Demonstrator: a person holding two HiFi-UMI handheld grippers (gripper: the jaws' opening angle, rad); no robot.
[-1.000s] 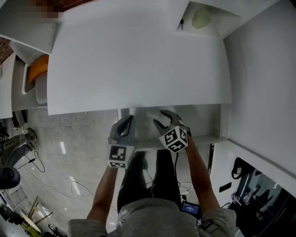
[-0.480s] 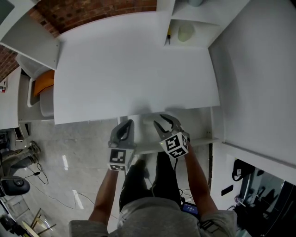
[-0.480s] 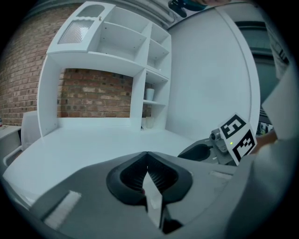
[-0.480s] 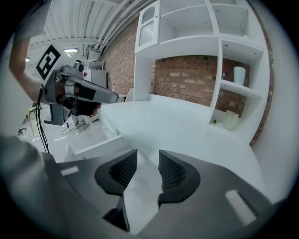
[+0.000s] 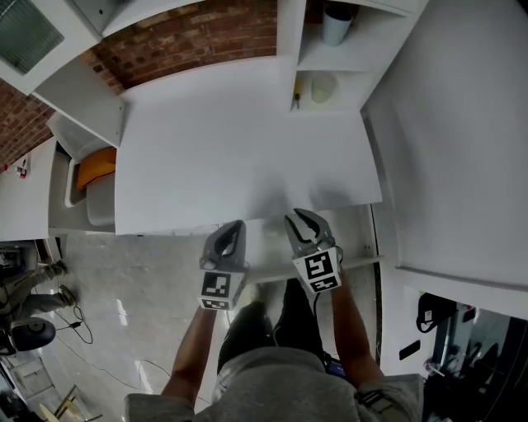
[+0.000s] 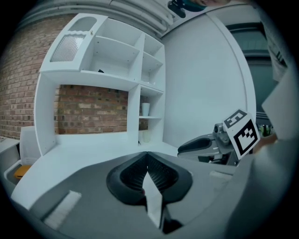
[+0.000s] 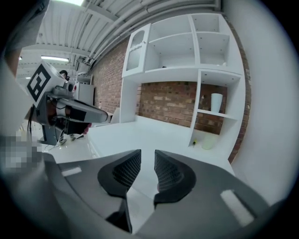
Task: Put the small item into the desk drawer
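Note:
Both grippers hover side by side at the front edge of the white desk (image 5: 239,140). My left gripper (image 5: 234,226) (image 6: 147,159) is shut, its ribbed pads meeting with nothing between them. My right gripper (image 5: 300,218) (image 7: 147,157) has a narrow gap between its pads and its jaws are closing on nothing. A small pale yellow-green item (image 5: 322,86) (image 7: 208,142) sits in the low shelf cubby at the desk's far right. Beneath the front edge runs a white ledge (image 5: 363,241); I cannot tell whether it is the drawer.
A white shelf unit (image 7: 205,70) stands against the brick wall, with a white cup (image 5: 336,25) (image 7: 216,102) on a shelf. A small yellow-tipped tool (image 5: 295,96) lies beside the pale item. An orange thing (image 5: 96,165) sits left of the desk. A white wall panel (image 5: 462,140) bounds the right.
The right gripper's jaws have narrowed from wide apart to a small gap. The view has tilted up, showing more of the shelves and brick wall. Both grippers stay at the desk's front edge.

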